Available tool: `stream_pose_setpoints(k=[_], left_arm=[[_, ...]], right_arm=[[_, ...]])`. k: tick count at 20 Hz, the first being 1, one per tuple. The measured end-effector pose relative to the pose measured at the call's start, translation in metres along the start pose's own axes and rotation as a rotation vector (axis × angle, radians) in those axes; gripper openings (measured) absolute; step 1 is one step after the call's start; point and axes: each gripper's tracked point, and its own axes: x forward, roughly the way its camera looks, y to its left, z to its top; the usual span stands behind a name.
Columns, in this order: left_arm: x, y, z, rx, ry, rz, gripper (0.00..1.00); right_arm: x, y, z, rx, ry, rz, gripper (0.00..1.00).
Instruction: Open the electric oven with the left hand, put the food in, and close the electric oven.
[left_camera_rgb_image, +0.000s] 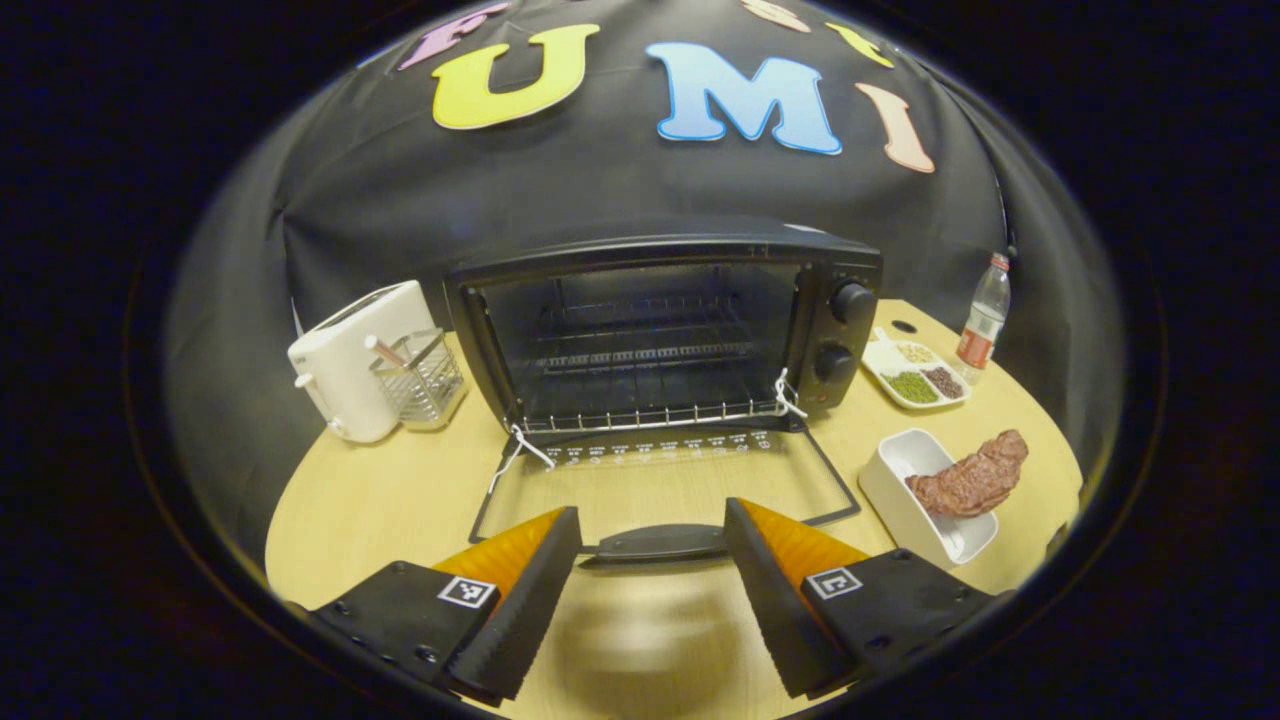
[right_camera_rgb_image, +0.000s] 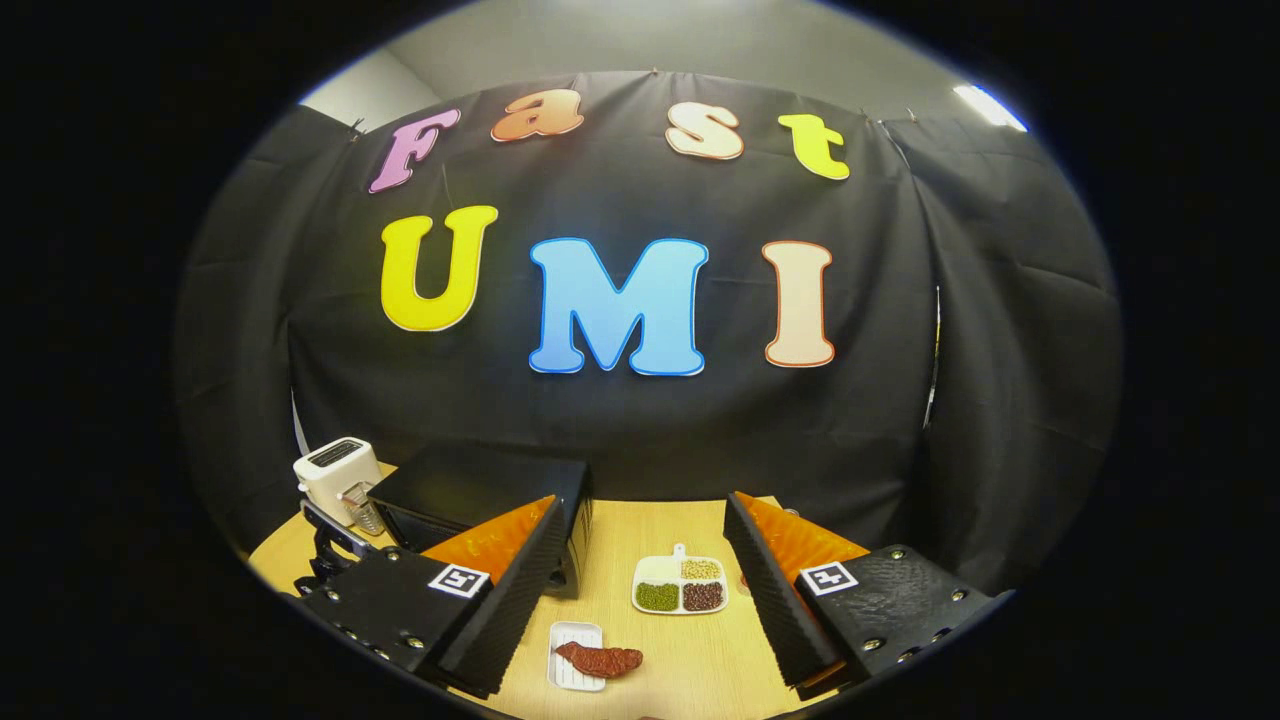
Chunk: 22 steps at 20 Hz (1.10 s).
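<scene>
Left gripper view: electric oven (left_camera_rgb_image: 665, 335) at centre, door (left_camera_rgb_image: 660, 490) dropped flat — left gripper (left_camera_rgb_image: 652, 560) wide open, empty, straddling its handle (left_camera_rgb_image: 655, 543). Meat (left_camera_rgb_image: 970, 478) on white tray (left_camera_rgb_image: 905, 505), lower right. Right gripper (right_camera_rgb_image: 640, 590) — wide open, empty.

No legible text; oven door (left_camera_rgb_image: 665, 478) print too small.

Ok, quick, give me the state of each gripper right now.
Left gripper: open, empty, either side of the black oven door handle.
Right gripper: open, empty, above the brown meat piece.
</scene>
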Motion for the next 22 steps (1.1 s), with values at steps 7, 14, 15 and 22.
stream_pose_setpoints(k=[7,14,15,22], left_arm=[[-0.047,0.009,0.079,-0.090,-0.176,0.004,0.97],[-0.109,0.021,0.166,-0.132,-0.354,0.013,1.00],[-0.118,0.019,0.176,-0.138,-0.376,0.005,1.00],[-0.175,0.003,0.237,-0.125,-0.495,-0.029,0.96]], right_arm=[[0.022,-0.012,-0.046,0.105,0.111,0.083,0.98],[0.043,-0.037,-0.169,0.201,0.361,0.172,1.00],[0.043,-0.036,-0.189,0.226,0.413,0.188,1.00],[0.052,-0.007,-0.269,0.545,0.602,0.297,0.85]])
